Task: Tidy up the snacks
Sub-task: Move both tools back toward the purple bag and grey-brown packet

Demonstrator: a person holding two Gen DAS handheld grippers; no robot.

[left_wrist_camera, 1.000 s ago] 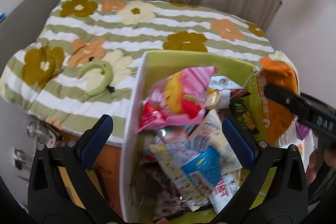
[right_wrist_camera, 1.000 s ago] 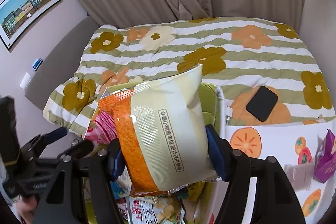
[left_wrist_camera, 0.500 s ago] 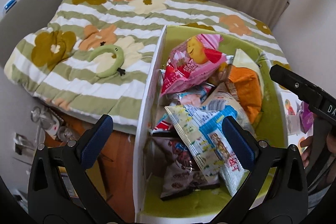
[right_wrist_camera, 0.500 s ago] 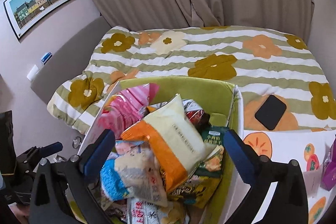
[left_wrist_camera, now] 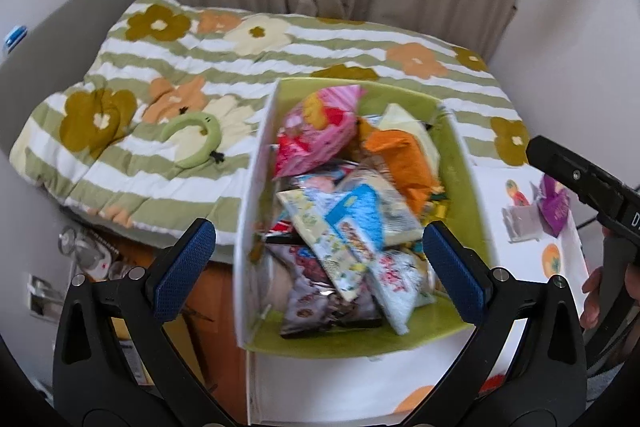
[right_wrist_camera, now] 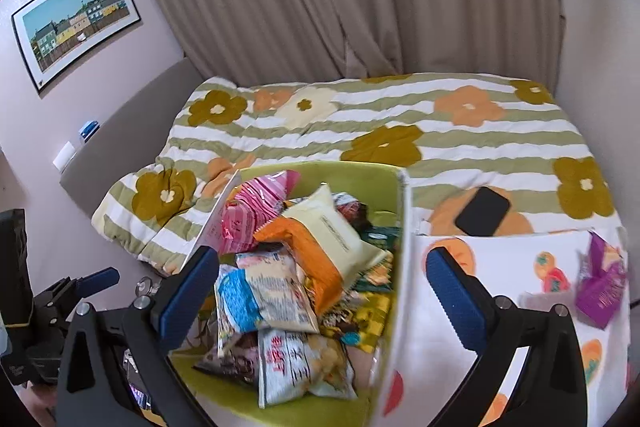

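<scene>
Both grippers hang empty above the green bin [left_wrist_camera: 466,183], so the step in hand looks like the gap between one deposit and the next pick. The left gripper [left_wrist_camera: 318,259] has its jaws spread wide, and the heap of snack packets sits between and just beyond them. The right gripper [right_wrist_camera: 322,281] is equally wide, its left pad over the bin and its right pad over the white patterned surface [right_wrist_camera: 516,259] beside it.

In the bin, the orange-and-cream bag [right_wrist_camera: 320,247] lies on top, just ahead of the right jaws, with the pink bag [right_wrist_camera: 250,211] farther ahead and left, and a blue-and-white packet [right_wrist_camera: 264,297] nearest the left pad.

The one snack seen outside the bin is the purple packet [right_wrist_camera: 600,287], to the right of the right jaws. The next move probably calls for swinging right and closing on it across its crinkled body.

A grey item [left_wrist_camera: 524,223] lies just beside that packet and could be caught by a careless pinch. A black phone [right_wrist_camera: 482,211] rests on the bed [right_wrist_camera: 360,123] ahead of the right pad, and a green ring-shaped thing [left_wrist_camera: 196,139] on the bed ahead of the left jaws, both well apart from the likely path.
</scene>
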